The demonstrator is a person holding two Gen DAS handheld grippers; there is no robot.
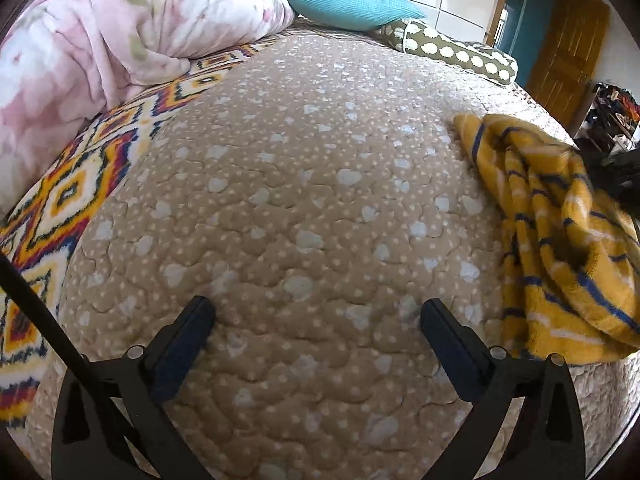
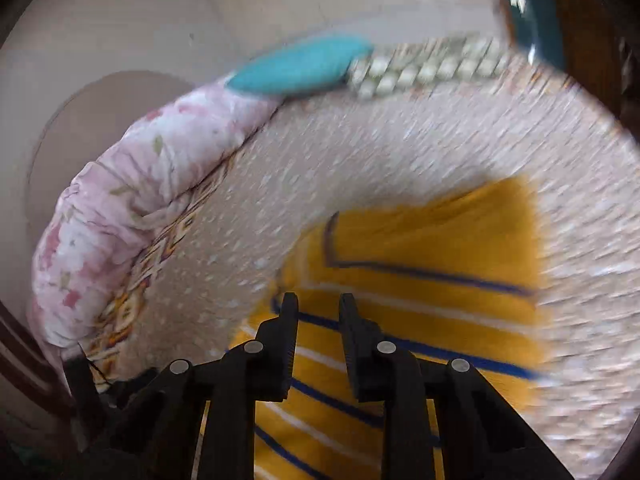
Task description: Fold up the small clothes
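Black plastic fingers of the left gripper stand spread wide at the bottom of the left wrist view, with nothing between them, above a tan quilted bedspread dotted with pale hearts. To their right, a small yellow garment with blue and white stripes lies crumpled on the bedspread near the bed's edge. In the right wrist view, which is blurred, the right gripper hangs over that same yellow garment; its fingers stand close together with a narrow gap, and I cannot tell whether any cloth is caught between them. Beyond, a patterned zigzag blanket runs along the bed's left side under a rolled pink floral quilt. Farthest away sit a turquoise pillow and an olive spotted cushion.
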